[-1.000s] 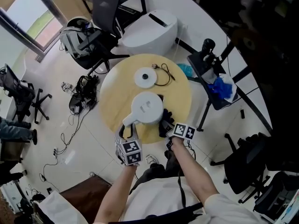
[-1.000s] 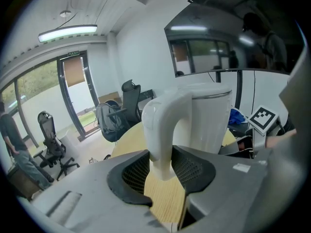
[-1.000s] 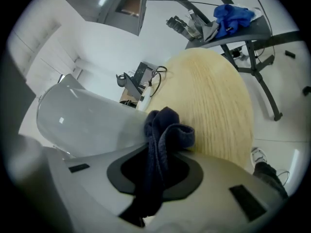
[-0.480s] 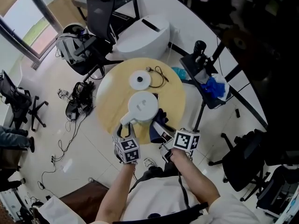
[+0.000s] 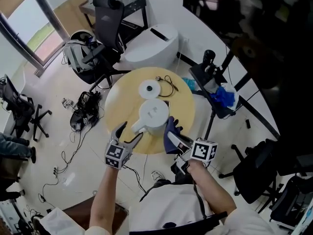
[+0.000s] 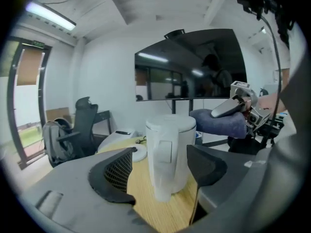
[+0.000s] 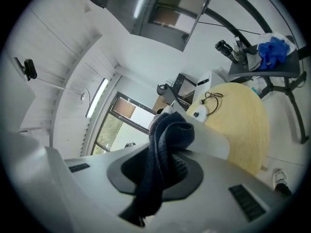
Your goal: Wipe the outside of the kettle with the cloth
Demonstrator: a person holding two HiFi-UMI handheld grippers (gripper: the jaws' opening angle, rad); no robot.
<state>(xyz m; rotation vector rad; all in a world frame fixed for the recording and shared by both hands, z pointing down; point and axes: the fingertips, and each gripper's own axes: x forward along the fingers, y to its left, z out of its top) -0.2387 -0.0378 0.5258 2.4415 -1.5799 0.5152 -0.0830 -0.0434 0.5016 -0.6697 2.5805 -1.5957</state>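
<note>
The white kettle (image 5: 153, 115) stands upright on the round wooden table (image 5: 183, 106), off its white base (image 5: 149, 88), which lies behind it. My left gripper (image 5: 130, 131) is open just short of the kettle's handle; its jaws have just been opening and nothing is between them. In the left gripper view the kettle (image 6: 170, 149) shows its handle straight ahead of the left gripper (image 6: 161, 153). My right gripper (image 5: 173, 135) is shut on the dark blue cloth (image 5: 170, 127), raised beside the kettle's right side. The cloth (image 7: 163, 149) hangs folded from the right gripper (image 7: 163, 165).
A black cable (image 5: 169, 84) lies on the table by the base. A stand with a blue rag (image 5: 224, 95) is to the right of the table. Office chairs (image 5: 108, 14), a white unit (image 5: 151, 42) and floor cables (image 5: 82, 112) ring the table.
My left gripper has let go of the kettle's handle, opened and drawn back to the left. My right gripper has lifted the cloth from table level up beside the kettle.
</note>
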